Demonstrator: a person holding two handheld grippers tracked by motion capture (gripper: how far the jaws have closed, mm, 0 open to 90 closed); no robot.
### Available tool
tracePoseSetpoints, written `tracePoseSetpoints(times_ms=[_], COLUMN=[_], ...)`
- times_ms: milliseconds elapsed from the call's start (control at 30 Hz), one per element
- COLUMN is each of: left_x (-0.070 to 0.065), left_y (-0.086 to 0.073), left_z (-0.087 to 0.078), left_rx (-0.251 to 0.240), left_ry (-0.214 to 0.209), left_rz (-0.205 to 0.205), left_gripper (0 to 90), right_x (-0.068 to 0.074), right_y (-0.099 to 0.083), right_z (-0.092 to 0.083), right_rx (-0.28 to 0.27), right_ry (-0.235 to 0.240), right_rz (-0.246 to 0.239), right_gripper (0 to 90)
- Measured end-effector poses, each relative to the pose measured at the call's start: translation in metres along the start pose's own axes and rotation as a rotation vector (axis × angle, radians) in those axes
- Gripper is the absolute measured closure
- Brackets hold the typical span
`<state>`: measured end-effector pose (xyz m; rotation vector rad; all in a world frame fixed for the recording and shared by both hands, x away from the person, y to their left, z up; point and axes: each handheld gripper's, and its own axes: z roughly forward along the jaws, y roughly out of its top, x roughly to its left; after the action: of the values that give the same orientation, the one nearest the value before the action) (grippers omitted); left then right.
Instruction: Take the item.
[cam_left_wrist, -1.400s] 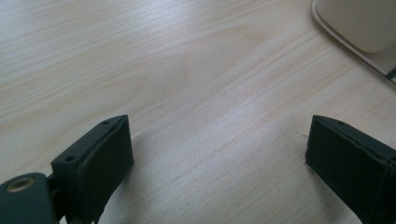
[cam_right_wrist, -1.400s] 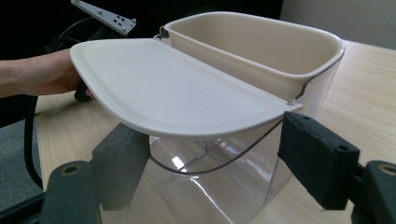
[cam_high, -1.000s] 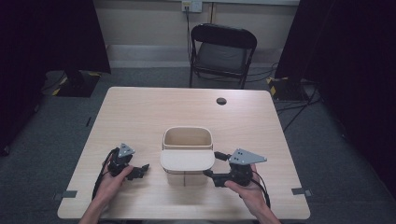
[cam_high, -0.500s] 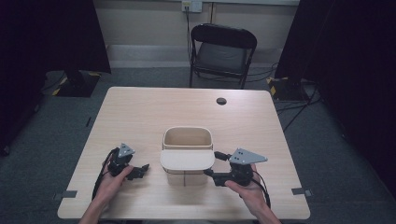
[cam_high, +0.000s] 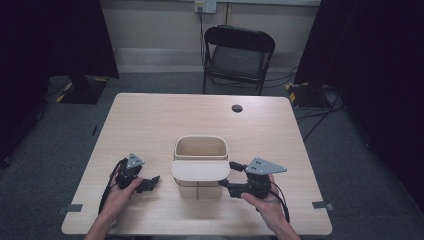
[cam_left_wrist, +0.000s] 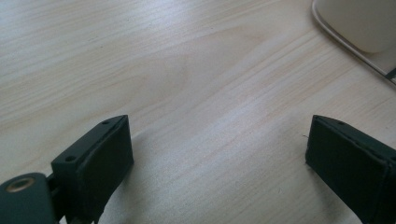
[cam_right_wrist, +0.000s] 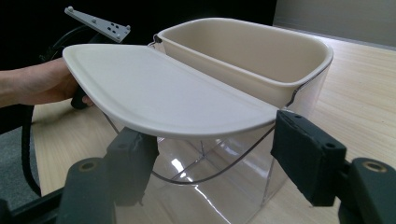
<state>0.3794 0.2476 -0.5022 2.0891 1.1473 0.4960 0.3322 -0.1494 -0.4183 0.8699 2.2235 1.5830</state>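
At the near middle of the pale wooden counter (cam_high: 150, 125) stands the clear plastic bin with a cream rim and flap lid (cam_high: 200, 167), your left claw (cam_high: 150, 182) spread open over bare wood beside it, your right claw (cam_high: 227, 175) open, straddling the lid's edge.

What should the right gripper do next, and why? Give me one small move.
Probably ease the right gripper forward and shut it on the lid. Its jaws are open, flanking the lid's edge below the rim, gripping nothing. The lid tilts open off the bin; the left gripper lies open on the table.
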Motion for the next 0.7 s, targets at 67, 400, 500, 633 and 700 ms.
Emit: tracePoseSetpoints(times_ms=[67, 400, 500, 633, 700], left_x=[0.0002, 0.0, 0.0002, -0.0002, -0.0004], left_y=[0.0, 0.0, 0.0, -0.0001, -0.0001], left_z=[-0.0001, 0.0, -0.0001, 0.0001, 0.0003], left_rx=[0.002, 0.0, 0.002, -0.003, -0.005], left_ry=[0.0, 0.0, 0.0, 0.0, -0.001], left_rz=[0.003, 0.0, 0.003, -0.004, -0.007], left_gripper=[6.8, 6.8, 6.8, 6.8, 6.8], right_x=[0.0005, 0.0007, 0.0009, 0.0002, 0.0003], right_y=[0.0006, 0.0017, 0.0023, 0.0041, 0.0047], right_z=[-0.0003, -0.0011, -0.0007, -0.0012, -0.001], right_rx=[0.003, 0.002, 0.0, -0.001, -0.003], right_ry=[-0.003, 0.001, 0.0, -0.003, -0.005], right_rz=[-0.003, -0.009, -0.008, -0.01, -0.009], right_gripper=[31.0, 30.7, 30.6, 31.8, 31.8])
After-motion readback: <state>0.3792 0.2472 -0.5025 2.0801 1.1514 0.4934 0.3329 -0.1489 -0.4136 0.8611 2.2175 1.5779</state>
